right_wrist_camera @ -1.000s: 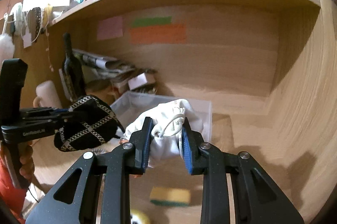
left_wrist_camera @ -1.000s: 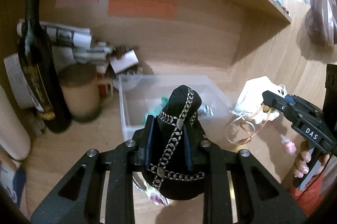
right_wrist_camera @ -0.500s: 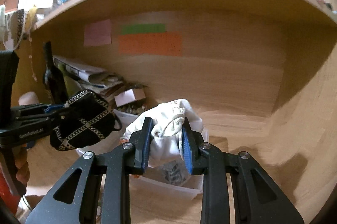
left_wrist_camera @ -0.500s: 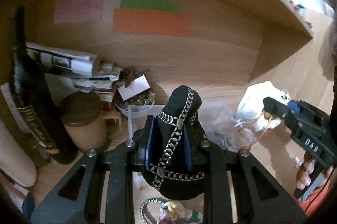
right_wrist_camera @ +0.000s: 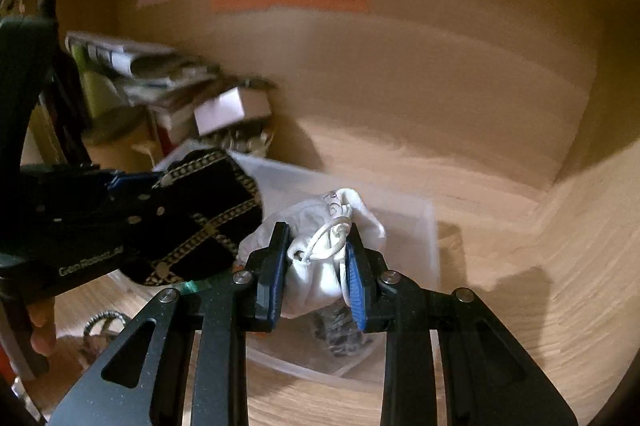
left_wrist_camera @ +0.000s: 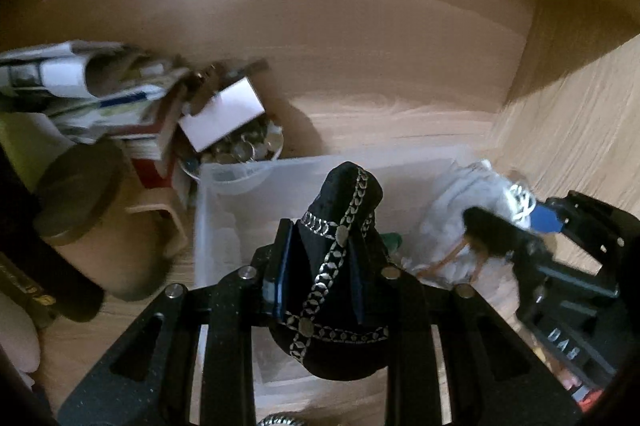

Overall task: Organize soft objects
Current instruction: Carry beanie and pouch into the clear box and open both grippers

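Both grippers hover over the clear bin (left_wrist_camera: 224, 209) for dropping: left gripper (left_wrist_camera: 320, 266) jaws grasping the black pouch (left_wrist_camera: 340, 290), right gripper (right_wrist_camera: 318, 266) jaws clenching the white bag (right_wrist_camera: 320, 266).

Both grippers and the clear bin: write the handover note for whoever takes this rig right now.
Left gripper: shut on the black pouch, held above the clear bin.
Right gripper: shut on the white pouch, also over the bin, right of the black one.
Bin: sits on the wooden shelf; some dark and green items lie inside, too blurred to name.
Done: both pouches picked up and carried over the bin.
Left: lower and release each pouch into the bin, probably one at a time, since the grippers are close together.
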`<action>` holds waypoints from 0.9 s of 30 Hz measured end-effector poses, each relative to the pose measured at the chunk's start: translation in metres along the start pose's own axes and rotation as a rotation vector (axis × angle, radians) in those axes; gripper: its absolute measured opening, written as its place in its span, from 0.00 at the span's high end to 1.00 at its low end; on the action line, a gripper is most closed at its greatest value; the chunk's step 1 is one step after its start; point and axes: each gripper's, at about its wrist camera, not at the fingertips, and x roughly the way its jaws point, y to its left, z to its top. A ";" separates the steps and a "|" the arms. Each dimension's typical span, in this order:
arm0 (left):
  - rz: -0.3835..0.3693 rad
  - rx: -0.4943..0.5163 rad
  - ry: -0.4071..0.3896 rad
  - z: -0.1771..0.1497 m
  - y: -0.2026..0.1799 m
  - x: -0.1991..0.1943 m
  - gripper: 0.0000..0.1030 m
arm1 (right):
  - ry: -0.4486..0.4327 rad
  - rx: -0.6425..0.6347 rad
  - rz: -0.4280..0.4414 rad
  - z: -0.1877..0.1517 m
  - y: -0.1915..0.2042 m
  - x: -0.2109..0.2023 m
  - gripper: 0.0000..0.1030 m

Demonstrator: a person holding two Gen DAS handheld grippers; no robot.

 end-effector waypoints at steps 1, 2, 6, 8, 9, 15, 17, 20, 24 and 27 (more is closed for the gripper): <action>0.003 0.002 0.012 -0.002 -0.001 0.003 0.76 | 0.011 -0.003 0.000 0.000 0.000 0.004 0.76; 0.004 0.004 0.022 -0.002 -0.002 0.007 0.76 | 0.022 -0.007 0.003 -0.001 0.000 0.006 0.76; 0.017 0.023 0.046 -0.005 -0.006 0.017 0.76 | 0.077 -0.019 0.025 -0.004 0.001 0.019 0.76; 0.024 0.033 0.051 -0.005 -0.007 0.020 0.76 | 0.095 -0.026 0.030 -0.004 0.002 0.022 0.76; 0.023 0.036 0.054 -0.006 -0.007 0.019 0.76 | 0.105 -0.032 0.033 -0.004 0.003 0.023 0.76; 0.021 0.045 0.055 -0.004 -0.009 0.012 0.62 | 0.115 -0.060 0.029 -0.007 0.007 0.021 0.71; 0.017 0.048 0.049 -0.004 -0.008 0.010 0.57 | 0.112 -0.065 0.027 -0.007 0.007 0.018 0.66; 0.010 0.043 0.027 -0.002 -0.005 0.000 0.49 | 0.096 -0.074 0.015 -0.006 0.007 0.014 0.57; -0.008 0.031 -0.003 -0.002 -0.003 -0.020 0.43 | 0.059 -0.085 0.005 -0.005 0.010 -0.001 0.52; -0.006 0.036 -0.052 -0.002 -0.003 -0.043 0.34 | 0.007 -0.078 0.006 -0.005 0.011 -0.022 0.42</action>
